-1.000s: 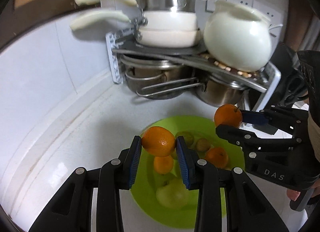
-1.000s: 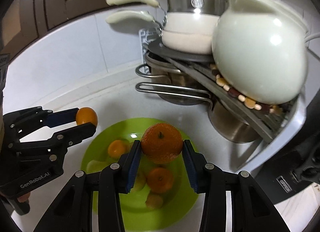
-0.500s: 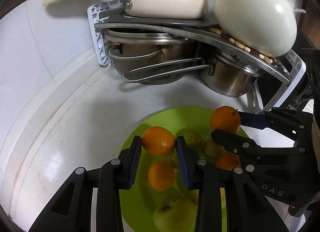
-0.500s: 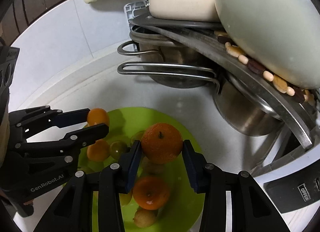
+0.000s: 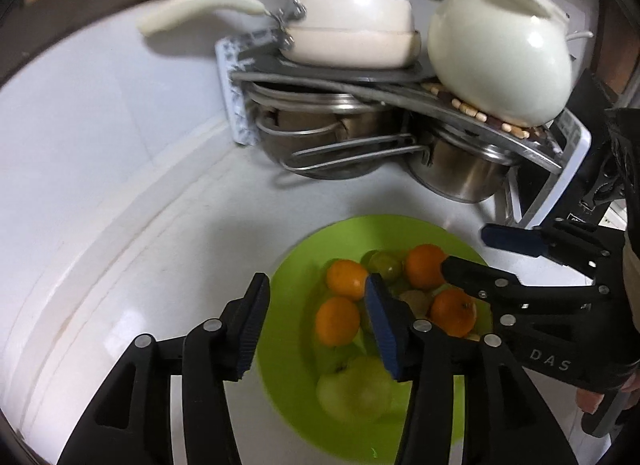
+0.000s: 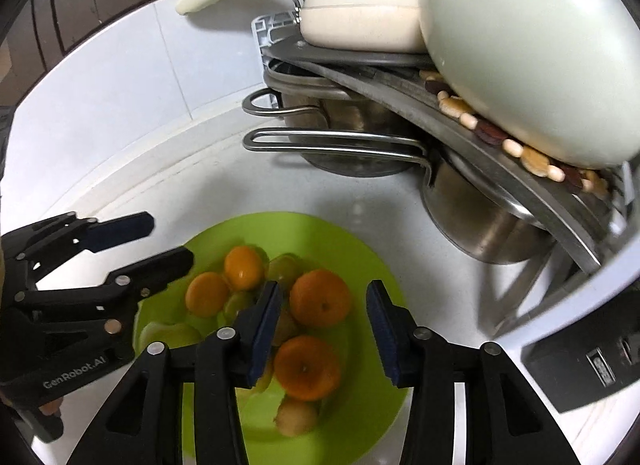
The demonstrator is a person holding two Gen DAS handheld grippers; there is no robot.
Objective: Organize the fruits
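A lime green plate [image 5: 304, 257] [image 6: 256, 229] lies on the white counter and holds several oranges, small green fruits and a pale green apple [image 5: 356, 389]. My left gripper [image 5: 316, 321] is open and empty just above the plate's left part, with an orange [image 5: 346, 279] beyond its fingertips. It shows from the side in the right wrist view [image 6: 160, 241]. My right gripper [image 6: 324, 325] is open and empty above the plate, with an orange [image 6: 320, 301] between its open fingers. It also shows in the left wrist view [image 5: 472, 249].
A metal rack [image 5: 400, 89] at the back holds steel pots [image 6: 352, 137], cream pans [image 5: 352, 33] with long handles and a round white kettle [image 5: 500, 65]. A white tiled wall [image 5: 100, 105] curves along the left. A dark appliance [image 6: 592, 365] stands at the right.
Both grippers have opened and let go of their oranges, which now lie on the plate. Both grippers have drawn back and up a little.
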